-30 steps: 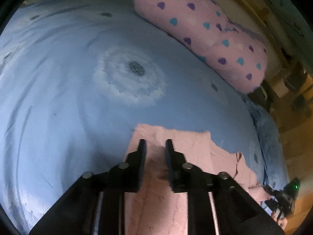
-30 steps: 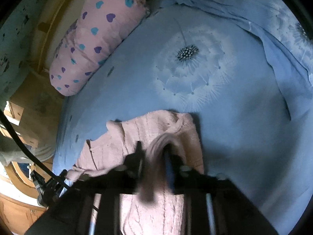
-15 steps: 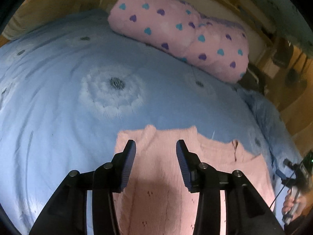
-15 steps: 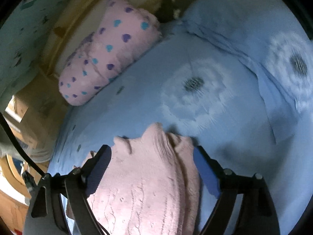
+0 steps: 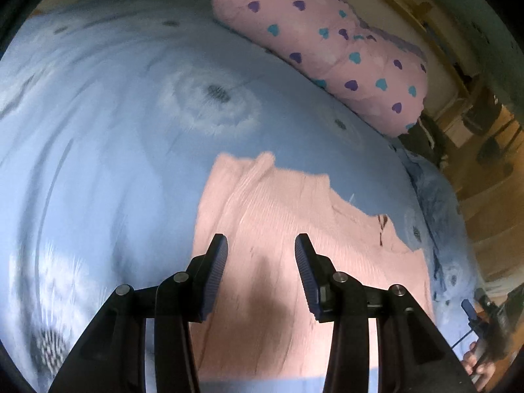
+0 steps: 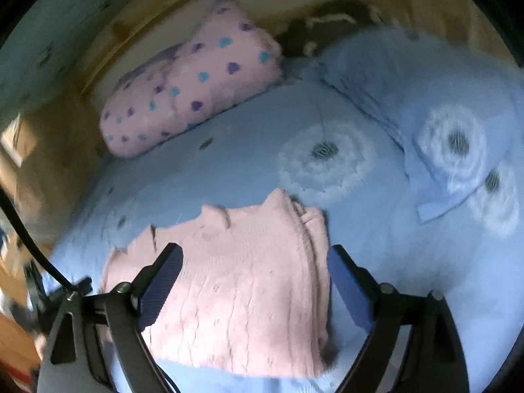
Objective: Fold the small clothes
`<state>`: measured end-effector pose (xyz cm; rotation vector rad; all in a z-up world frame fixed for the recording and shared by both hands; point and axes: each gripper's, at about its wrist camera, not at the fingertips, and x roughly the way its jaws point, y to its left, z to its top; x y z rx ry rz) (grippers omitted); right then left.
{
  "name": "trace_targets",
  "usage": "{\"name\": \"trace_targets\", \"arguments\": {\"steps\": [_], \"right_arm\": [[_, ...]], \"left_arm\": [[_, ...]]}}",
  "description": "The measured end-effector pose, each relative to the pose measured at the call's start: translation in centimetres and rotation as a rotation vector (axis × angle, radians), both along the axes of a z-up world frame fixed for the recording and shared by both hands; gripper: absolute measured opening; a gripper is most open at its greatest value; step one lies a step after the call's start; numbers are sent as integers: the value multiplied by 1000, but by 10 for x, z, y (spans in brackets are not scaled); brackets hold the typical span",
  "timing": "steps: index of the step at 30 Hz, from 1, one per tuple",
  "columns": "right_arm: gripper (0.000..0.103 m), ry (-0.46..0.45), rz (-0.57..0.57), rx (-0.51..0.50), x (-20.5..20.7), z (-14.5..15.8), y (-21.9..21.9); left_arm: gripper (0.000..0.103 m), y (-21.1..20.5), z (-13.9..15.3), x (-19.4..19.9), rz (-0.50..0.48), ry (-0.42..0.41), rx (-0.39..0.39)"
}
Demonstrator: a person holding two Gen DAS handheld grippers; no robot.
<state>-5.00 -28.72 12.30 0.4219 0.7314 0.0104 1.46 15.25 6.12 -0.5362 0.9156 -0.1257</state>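
I have both grippers above the pink sweater (image 5: pixel 294 262), which lies folded on the blue bed (image 5: pixel 114 163), and neither is gripping anything. The left gripper (image 5: pixel 261 273) has its jaws released with knit showing between them; the right gripper (image 6: pixel 255 291) has its jaws spread wide, straddling the sweater's width.

The risk I see is in the stacked layers along the sweater's right edge. If I close on only the top layer there, the fold would peel open as I lift. The knit looks soft and stretchy, so a one-sided pull could also drag the whole piece across the sheet and skew it.

The right view shows those bunched edge layers and a second blue pillow (image 6: pixel 442 114) beyond; the left view does not. The left view shows the ragged far edge of the sweater and a hand (image 5: pixel 478 360) at the frame's lower right. Both show the heart-print pillow (image 5: pixel 327 42).
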Motion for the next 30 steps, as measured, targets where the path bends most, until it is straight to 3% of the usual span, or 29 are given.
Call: {"name": "trace_targets", "arguments": {"steps": [1,4,6,8,11,14,18,20,23,28,30], "right_arm": [[93,-7,5,-13,-5,3,2],[95,-31,4,-10,-29,6,7],[97,-20,-24,40,-40,-4,-1],[98,25,-73,120,-46,-24,-14],[98,177,-216,206,-51,-72,-46],[98,254,-296,297,-57,-98,-70],[98,258,-319,398,-68,-106,-84],[98,261,-307,444,-74,-110,-84],[102,234,-287,508,-77,-116,-74],[103,176,-211,464,-62,-121,-36],[103,158,-116,475,-48,-125,-16]], "left_arm": [[23,6,-4,-7,24,17,-29],[23,30,-22,-32,82,63,-222],[33,43,-32,-44,112,77,-359],[43,58,-40,-59,155,56,-507],[47,72,-40,-72,180,23,-585],[50,78,-45,-75,190,43,-578],[50,71,-68,-73,189,155,-607],[50,65,-72,-78,182,176,-612],[52,52,-68,-79,150,166,-557],[52,49,-73,-65,189,183,-519],[52,45,-73,-58,198,184,-496]]}}
